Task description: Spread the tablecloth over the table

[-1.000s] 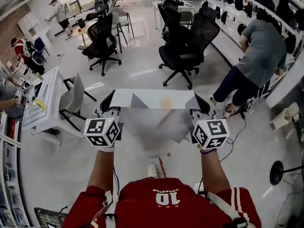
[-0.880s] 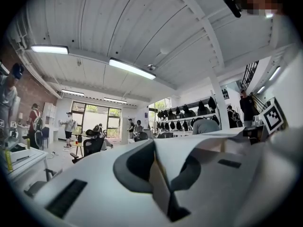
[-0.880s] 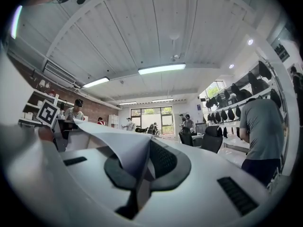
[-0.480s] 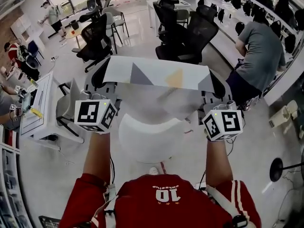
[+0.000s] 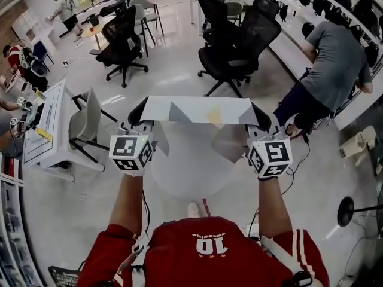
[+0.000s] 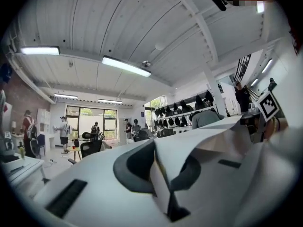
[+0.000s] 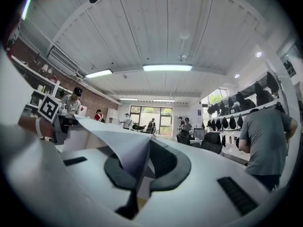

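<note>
Two grippers are out in front of me, level and side by side, with the person's red sleeves (image 5: 108,259) just under the head camera. The left gripper (image 5: 140,118) has its fingers (image 6: 135,167) pressed together on one corner of the tablecloth (image 5: 197,109). In the left gripper view the fabric is pinched between the dark pads and folds away to the right toward the other hand. The right gripper (image 5: 258,122) does the same on the opposite corner — its fingers (image 7: 168,167) are clamped on a pointed fold of cloth that runs off to the left.

Between them the tablecloth is pulled into a straight pale band with grey triangles and a yellowish patch, and thinner folds hang below it near each gripper. It is held in the air, not laid out. Under it sits the round white table (image 5: 179,172), with the band crossing its far edge in the head view.

Beyond the table stand black office chairs (image 5: 236,40). To the left — a grey chair (image 5: 87,121) beside a white side table (image 5: 54,121). To the right, a person in a grey shirt (image 5: 335,58) bends over a long counter (image 5: 293,52).
</note>
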A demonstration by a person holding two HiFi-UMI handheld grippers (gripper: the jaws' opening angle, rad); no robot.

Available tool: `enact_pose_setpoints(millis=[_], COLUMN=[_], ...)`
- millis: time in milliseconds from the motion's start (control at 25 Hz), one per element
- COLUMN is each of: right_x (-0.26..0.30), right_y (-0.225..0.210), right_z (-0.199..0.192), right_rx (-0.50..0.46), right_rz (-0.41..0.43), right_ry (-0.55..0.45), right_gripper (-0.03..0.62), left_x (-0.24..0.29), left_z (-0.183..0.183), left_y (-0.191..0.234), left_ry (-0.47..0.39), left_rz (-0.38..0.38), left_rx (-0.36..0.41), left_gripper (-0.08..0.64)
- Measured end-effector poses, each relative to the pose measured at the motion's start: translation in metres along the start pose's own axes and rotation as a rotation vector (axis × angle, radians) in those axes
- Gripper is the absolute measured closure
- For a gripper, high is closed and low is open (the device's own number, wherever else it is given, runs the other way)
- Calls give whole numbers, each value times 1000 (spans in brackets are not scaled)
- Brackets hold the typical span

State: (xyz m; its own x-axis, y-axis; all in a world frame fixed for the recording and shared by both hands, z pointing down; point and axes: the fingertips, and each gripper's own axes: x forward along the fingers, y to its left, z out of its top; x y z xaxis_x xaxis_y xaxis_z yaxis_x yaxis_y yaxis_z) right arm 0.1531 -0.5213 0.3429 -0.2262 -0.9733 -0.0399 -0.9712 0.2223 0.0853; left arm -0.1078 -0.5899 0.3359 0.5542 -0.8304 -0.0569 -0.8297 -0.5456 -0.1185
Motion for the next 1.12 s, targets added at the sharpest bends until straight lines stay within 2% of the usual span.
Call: enact_pose_setpoints(millis=[280,600,840,1120], right_x=[1,-12,-25,-38], right_y=[9,11,12,18], right_z=[-37,-75,-105,-134], right_rx=[21,10,50,63], right_rz=[35,62,83,94], right_ry=[99,217,305,367], right_gripper=[575,575,575,574], left_x=[-11,-21,-28,-43], left_z=[-47,-75,-92,-109], left_y=[-2,-15,-27,-35], left_ry=[81,136,173,213], left_rz=[13,-2,1,-1], left_rx=[-76,-57,-62,-96], left_gripper=[541,541,541,540])
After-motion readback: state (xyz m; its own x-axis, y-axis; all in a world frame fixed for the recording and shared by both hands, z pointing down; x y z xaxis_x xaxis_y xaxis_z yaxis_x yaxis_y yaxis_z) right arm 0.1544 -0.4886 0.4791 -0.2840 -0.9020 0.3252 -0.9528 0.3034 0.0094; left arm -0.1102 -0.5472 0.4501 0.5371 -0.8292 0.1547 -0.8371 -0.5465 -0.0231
